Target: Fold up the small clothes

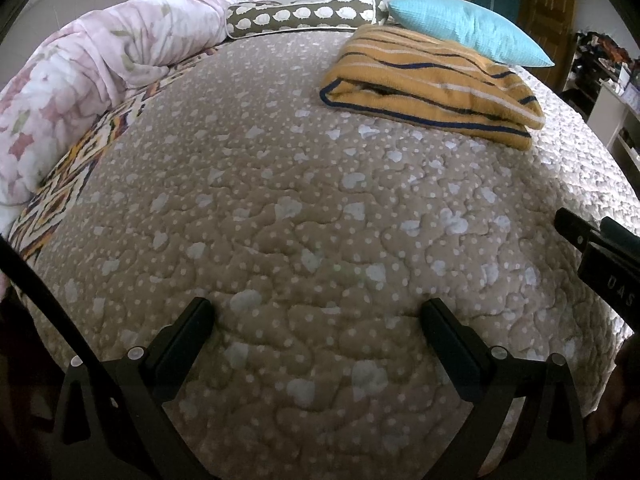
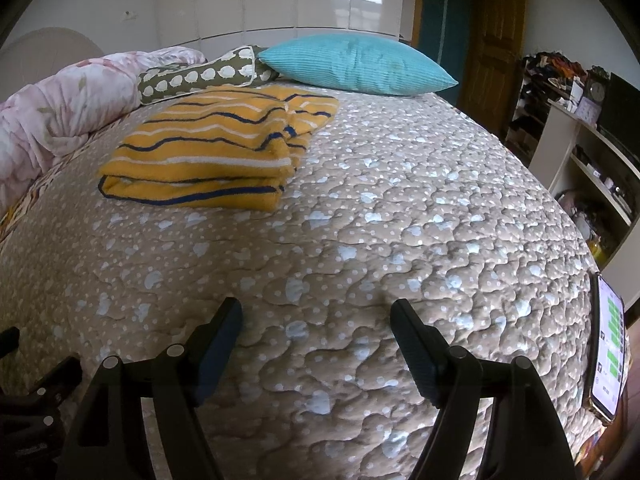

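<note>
The left gripper (image 1: 316, 312) is held over the near part of the quilt (image 1: 304, 208), its jaws spread wide with nothing between them. The right gripper (image 2: 316, 314) is likewise held wide apart and empty above the quilt (image 2: 400, 220). At the right edge of the left view, part of the right gripper (image 1: 596, 248) is seen; what appears to be part of the left gripper (image 2: 32, 396) is caught at the lower left of the right view, though it is dark and cut off.

The garment (image 1: 432, 84), yellow with navy and white stripes, is laid folded on the far part of the quilt, well apart from both grippers. A blue pillow (image 2: 356, 66) is set just behind the garment (image 2: 216, 144), a patterned bolster (image 1: 304, 14) beside it, and a floral duvet (image 1: 80, 80) is bunched along the left edge. A lit phone (image 2: 608, 344) is seen at the quilt's right edge.
</note>
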Motion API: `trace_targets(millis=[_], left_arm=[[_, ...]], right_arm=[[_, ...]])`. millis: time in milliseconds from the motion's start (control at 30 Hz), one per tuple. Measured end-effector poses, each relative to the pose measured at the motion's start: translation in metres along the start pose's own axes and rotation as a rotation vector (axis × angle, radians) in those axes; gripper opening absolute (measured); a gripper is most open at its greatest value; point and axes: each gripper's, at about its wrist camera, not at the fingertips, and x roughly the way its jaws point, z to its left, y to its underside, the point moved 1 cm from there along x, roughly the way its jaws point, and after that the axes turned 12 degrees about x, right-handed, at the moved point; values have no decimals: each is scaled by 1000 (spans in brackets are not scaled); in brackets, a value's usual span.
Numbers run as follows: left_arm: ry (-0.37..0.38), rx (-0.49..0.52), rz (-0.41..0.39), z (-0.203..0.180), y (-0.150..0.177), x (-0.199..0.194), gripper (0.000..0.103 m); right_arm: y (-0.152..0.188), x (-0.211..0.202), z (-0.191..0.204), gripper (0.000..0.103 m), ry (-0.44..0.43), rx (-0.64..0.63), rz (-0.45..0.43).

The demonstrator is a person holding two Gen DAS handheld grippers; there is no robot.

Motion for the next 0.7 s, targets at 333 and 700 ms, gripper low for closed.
trace_targets(millis=[333,700], left_arm=[[-3,0,-20,0,0,0,103],[-34,-7,-102,3,-3,-15,103]], right_arm=[[9,-5,7,81,15,-10,21],[24,-22,11,83,32,-59,2]])
